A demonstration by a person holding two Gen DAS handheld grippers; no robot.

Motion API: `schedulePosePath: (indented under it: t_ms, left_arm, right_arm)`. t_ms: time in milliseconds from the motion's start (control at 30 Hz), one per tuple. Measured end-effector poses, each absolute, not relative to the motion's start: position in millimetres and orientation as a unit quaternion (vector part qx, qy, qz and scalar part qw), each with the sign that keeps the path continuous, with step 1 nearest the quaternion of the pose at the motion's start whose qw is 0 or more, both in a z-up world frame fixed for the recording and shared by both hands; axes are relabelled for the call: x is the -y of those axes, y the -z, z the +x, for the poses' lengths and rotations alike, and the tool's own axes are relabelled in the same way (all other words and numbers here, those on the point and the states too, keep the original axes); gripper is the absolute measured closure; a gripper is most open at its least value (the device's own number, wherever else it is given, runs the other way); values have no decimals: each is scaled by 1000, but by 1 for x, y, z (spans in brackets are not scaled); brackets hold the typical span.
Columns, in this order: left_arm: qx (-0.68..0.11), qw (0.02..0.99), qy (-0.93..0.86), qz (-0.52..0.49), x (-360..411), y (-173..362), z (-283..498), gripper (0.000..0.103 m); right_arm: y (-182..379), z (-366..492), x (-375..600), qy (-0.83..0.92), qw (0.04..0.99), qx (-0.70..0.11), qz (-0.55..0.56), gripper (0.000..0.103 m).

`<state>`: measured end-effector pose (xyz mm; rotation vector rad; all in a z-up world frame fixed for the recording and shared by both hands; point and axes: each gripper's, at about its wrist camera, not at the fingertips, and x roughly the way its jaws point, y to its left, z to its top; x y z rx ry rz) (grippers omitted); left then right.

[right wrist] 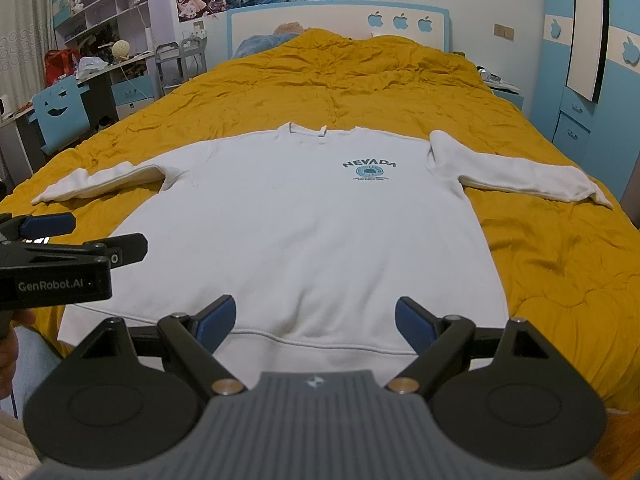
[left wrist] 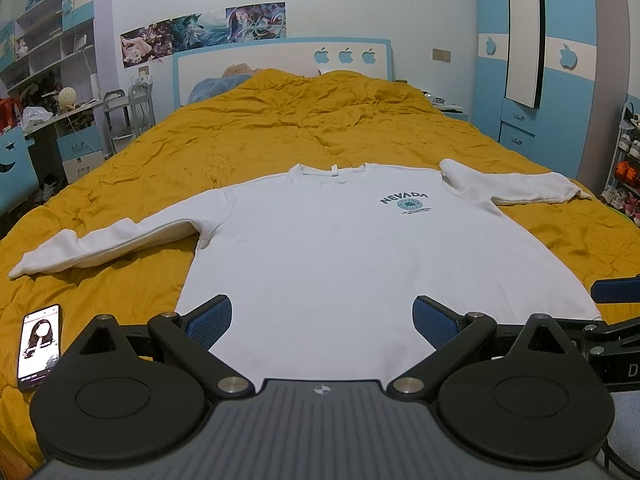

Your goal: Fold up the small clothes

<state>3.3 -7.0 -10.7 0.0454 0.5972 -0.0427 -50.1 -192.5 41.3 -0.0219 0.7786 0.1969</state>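
A white long-sleeved sweatshirt (left wrist: 320, 248) with a teal "NEVADA" print lies flat, front up, on the mustard quilt, both sleeves spread out sideways; it also shows in the right wrist view (right wrist: 304, 224). My left gripper (left wrist: 322, 320) is open and empty, hovering over the hem near the shirt's left bottom part. My right gripper (right wrist: 316, 320) is open and empty above the hem band. The left gripper's side shows at the left of the right wrist view (right wrist: 60, 240), and part of the right gripper shows at the right edge of the left wrist view (left wrist: 616, 292).
A phone (left wrist: 40, 346) with a lit screen lies on the quilt (left wrist: 280, 132) at the near left. A desk, shelves and a blue chair (right wrist: 60, 116) stand left of the bed; a blue wardrobe (left wrist: 560, 60) and a shoe rack stand to the right.
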Motion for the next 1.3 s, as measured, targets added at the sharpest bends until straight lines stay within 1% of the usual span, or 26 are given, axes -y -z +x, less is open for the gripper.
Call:
schedulePosePath:
  t_ms: [467, 600, 700, 800, 867, 1133, 1300]
  left_arm:
    - [-301, 954, 3, 11, -7, 19, 16, 0]
    - [-297, 955, -17, 7, -20, 15, 33, 0]
    - [-294, 955, -40, -14, -35, 12, 49, 0]
    - [-292, 953, -62, -48, -58, 11, 66, 0]
    - [-294, 950, -82, -67, -73, 12, 76, 0]
    - [-311, 929, -149, -137, -146, 20, 110, 0]
    - [-318, 907, -190, -201, -216, 24, 125, 0]
  right_arm:
    - [-38, -41, 196, -85, 923, -375, -10, 20]
    - [-37, -26, 202, -71, 929, -362, -6, 20]
    - [-38, -10, 205, -63, 941, -333, -6, 20]
    - [-36, 7, 206, -72, 950, -303, -9, 20]
    - [-34, 22, 205, -77, 951, -301, -12, 20]
    - [-23, 89, 195, -73, 941, -330, -26, 20]
    - [-17, 131, 189, -59, 930, -363, -17, 20]
